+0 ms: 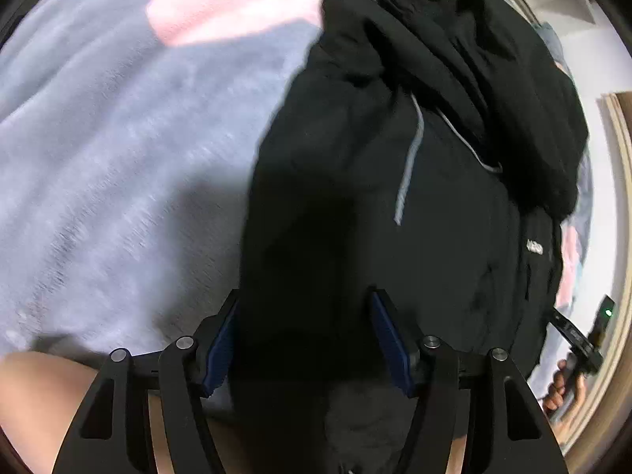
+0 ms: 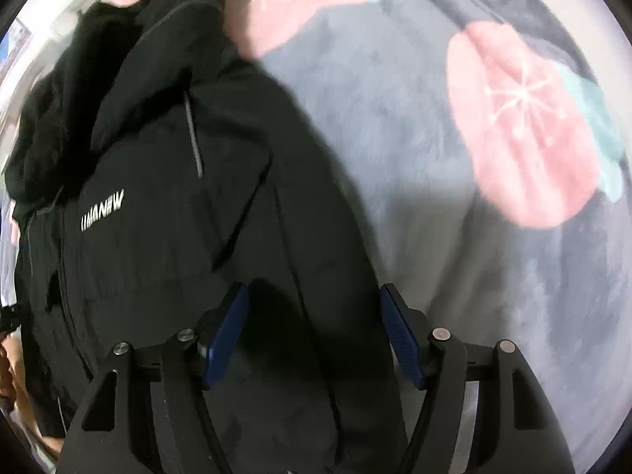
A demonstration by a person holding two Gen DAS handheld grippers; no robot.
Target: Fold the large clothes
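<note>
On fuzzy grey blanket (image 1: pixel 118 150) with rounded pink patches: black jacket (image 1: pixel 395 217), smooth matte cloth, lying rumpled, hood bunched at far end, grey drawstring (image 1: pixel 409 166) dangling. Left tool (image 1: pixel 306 339) spread wide over dark sleeve fabric, blue ribbed pads clear of it. Right tool (image 2: pixel 316 335) likewise parted above jacket edge, gripping nothing.

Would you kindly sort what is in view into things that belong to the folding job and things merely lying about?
Part of the job:
- black jacket
- left tool
- right tool

Just there:
- grey blanket with pink flowers, lying under the jacket
</note>
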